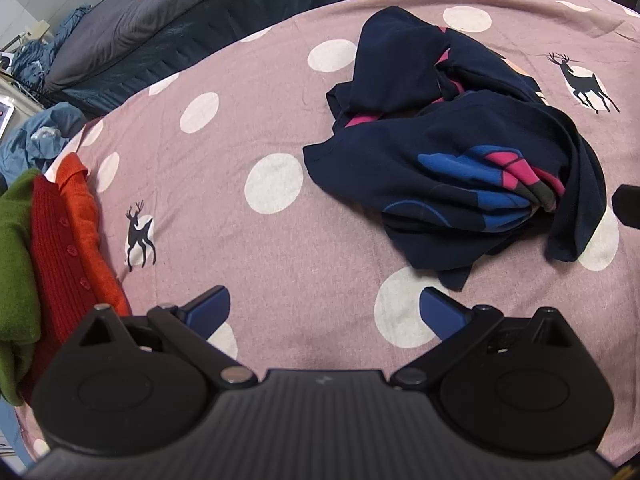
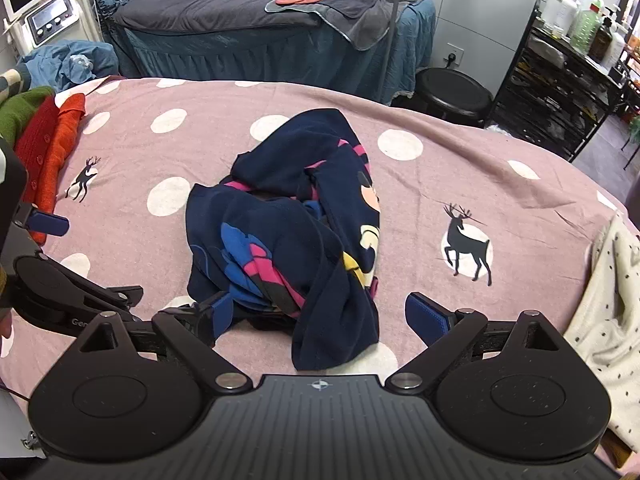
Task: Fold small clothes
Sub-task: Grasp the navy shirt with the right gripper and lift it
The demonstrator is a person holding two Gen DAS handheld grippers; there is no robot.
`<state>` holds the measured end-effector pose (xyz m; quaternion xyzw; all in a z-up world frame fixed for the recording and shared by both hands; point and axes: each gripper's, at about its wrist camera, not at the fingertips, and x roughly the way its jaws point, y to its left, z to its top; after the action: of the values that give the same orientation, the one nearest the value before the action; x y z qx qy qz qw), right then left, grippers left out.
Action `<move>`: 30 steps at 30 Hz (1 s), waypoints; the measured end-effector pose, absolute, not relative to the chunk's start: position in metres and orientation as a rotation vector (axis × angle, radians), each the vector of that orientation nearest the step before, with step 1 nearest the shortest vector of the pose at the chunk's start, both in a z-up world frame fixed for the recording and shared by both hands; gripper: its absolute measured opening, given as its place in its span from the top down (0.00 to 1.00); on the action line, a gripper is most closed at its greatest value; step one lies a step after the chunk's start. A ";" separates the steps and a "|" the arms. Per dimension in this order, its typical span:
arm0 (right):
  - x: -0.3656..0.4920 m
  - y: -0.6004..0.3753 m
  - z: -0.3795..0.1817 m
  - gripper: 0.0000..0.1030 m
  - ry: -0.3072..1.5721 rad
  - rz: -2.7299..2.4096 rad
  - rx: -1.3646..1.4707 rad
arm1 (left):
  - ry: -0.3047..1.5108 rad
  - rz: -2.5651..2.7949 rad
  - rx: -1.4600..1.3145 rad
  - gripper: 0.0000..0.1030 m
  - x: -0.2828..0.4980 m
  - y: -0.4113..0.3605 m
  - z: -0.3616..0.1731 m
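Note:
A crumpled navy garment [image 1: 460, 148] with pink, blue and cartoon prints lies in a heap on the pink spotted bedsheet [image 1: 240, 248]. In the right wrist view the same garment [image 2: 292, 220] sits mid-bed. My left gripper [image 1: 324, 312] is open, hovering over bare sheet just short of the garment's near left edge. My right gripper [image 2: 320, 312] is open too, its blue fingertips either side of the garment's near hanging fold without closing on it. The left gripper [image 2: 92, 292] also appears at the left of the right wrist view.
Folded green, red and orange knitwear [image 1: 52, 240] is stacked at the bed's left edge. A cream dotted cloth [image 2: 608, 300] lies at the right edge. Beyond the bed stand a dark treatment bed [image 2: 260, 20], a black stool [image 2: 456, 92], a shelf of bottles [image 2: 576, 40] and a machine with a screen [image 2: 40, 4].

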<state>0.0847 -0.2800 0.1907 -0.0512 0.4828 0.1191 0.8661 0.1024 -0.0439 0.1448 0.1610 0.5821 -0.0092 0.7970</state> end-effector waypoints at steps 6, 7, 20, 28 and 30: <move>0.094 -0.277 0.179 0.00 1.020 0.255 -0.107 | 1.223 0.026 0.224 0.00 0.110 -0.024 0.140; 0.096 -0.277 0.177 0.00 1.018 0.256 -0.097 | 1.218 0.053 0.198 0.00 0.112 -0.016 0.139; 0.158 -0.219 0.123 0.00 0.956 0.399 -0.319 | 1.211 0.177 -0.006 0.00 0.102 0.063 0.127; 0.135 -0.253 0.158 0.89 1.083 0.672 0.079 | 1.201 0.162 0.024 0.00 0.090 0.044 0.125; 0.104 -0.265 0.175 0.89 1.115 0.822 0.162 | 1.188 0.165 0.001 0.00 0.096 0.047 0.130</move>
<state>0.1044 -0.2655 0.1746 0.0746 0.5135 0.3786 0.7664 0.0955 0.0474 0.1305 0.0002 0.5591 0.0775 0.8255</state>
